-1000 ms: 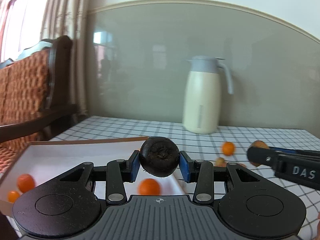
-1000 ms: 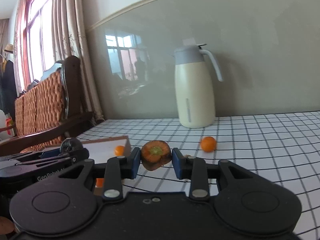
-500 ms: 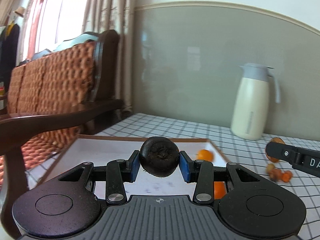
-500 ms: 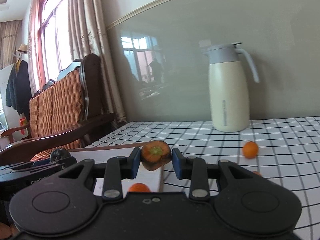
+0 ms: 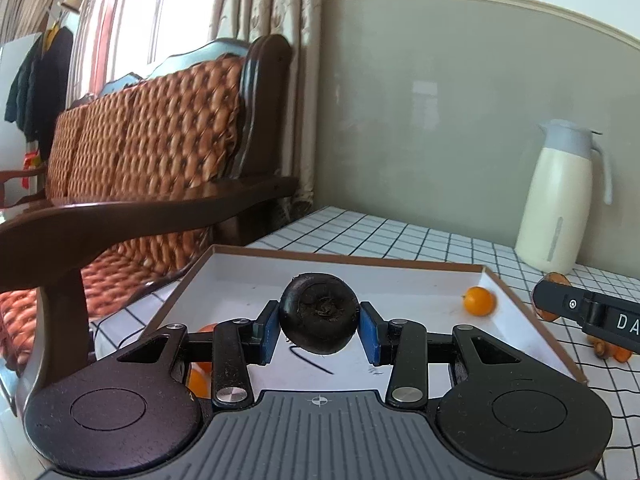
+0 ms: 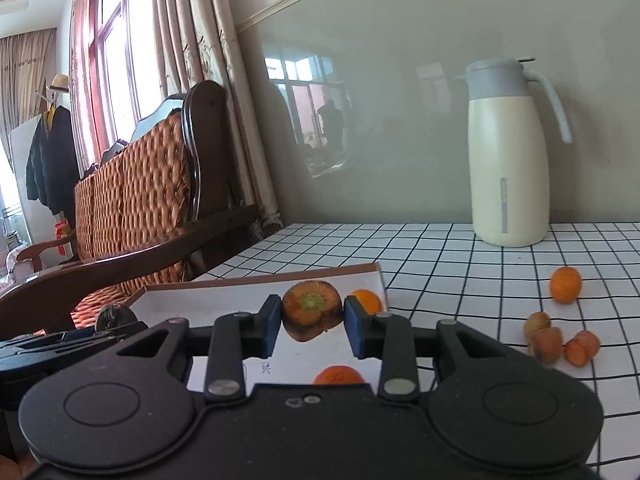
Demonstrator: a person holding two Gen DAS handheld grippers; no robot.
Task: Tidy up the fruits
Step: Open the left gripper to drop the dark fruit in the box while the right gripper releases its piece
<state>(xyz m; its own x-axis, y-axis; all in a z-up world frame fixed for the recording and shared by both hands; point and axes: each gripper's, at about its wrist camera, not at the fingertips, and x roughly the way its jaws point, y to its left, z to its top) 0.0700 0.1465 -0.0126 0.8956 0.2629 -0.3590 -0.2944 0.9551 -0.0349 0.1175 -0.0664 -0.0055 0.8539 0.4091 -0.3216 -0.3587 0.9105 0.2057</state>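
My left gripper (image 5: 319, 326) is shut on a dark round fruit (image 5: 319, 313) and holds it above the white tray (image 5: 360, 266). My right gripper (image 6: 312, 320) is shut on an orange carrot piece (image 6: 312, 312) with a green centre, over the tray's right corner (image 6: 372, 269). Small oranges lie in the tray (image 5: 479, 301) (image 6: 366, 300) (image 6: 338, 375). The right gripper's tip shows at the right in the left wrist view (image 5: 560, 304); the left gripper shows at the lower left in the right wrist view (image 6: 116, 322).
A cream thermos jug (image 6: 508, 160) stands at the back of the checked table (image 6: 460, 256). A loose orange (image 6: 565, 285), a walnut (image 6: 537, 322) and carrot pieces (image 6: 582, 348) lie right of the tray. A wooden wicker sofa (image 5: 140, 152) stands to the left.
Both grippers have swung left with their loads. The left one now hangs over the tray's middle; the right one has come to the tray's right corner.
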